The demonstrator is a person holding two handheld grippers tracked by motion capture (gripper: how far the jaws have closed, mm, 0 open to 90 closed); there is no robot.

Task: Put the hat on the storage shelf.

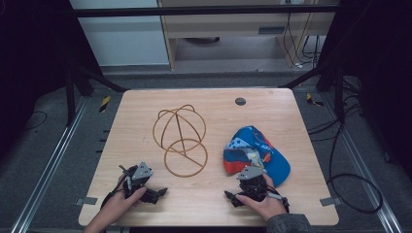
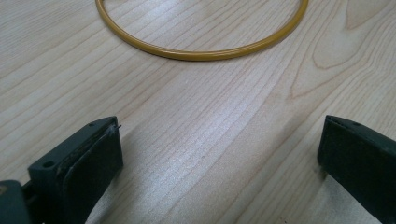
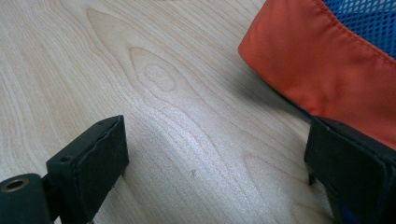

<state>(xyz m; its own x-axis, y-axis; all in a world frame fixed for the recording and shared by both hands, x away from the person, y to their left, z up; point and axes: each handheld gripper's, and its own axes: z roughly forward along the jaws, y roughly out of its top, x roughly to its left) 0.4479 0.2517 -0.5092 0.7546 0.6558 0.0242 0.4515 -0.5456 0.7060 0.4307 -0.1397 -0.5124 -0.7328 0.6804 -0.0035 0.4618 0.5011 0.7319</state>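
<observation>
Your right tongs (image 3: 215, 158) stand spread with only bare bench (image 1: 272, 111) between them. The cap (image 1: 257, 153) lies just beside them; in the right gripper view its orange brim (image 3: 322, 70) is cut off by the frame and partly hidden behind one jaw, and you cannot tell whether they touch. Your left tongs (image 2: 219, 158) are spread too, pinching nothing. The wire frame (image 1: 180, 141) lies mid-bench, with just an arc of its ring (image 2: 205, 53) in the left gripper view.

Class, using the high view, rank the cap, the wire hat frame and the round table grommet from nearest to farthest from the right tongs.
1. Cap, just beyond the right tongs.
2. Wire hat frame, mid-table, leftward.
3. Grommet, near the far edge.
</observation>
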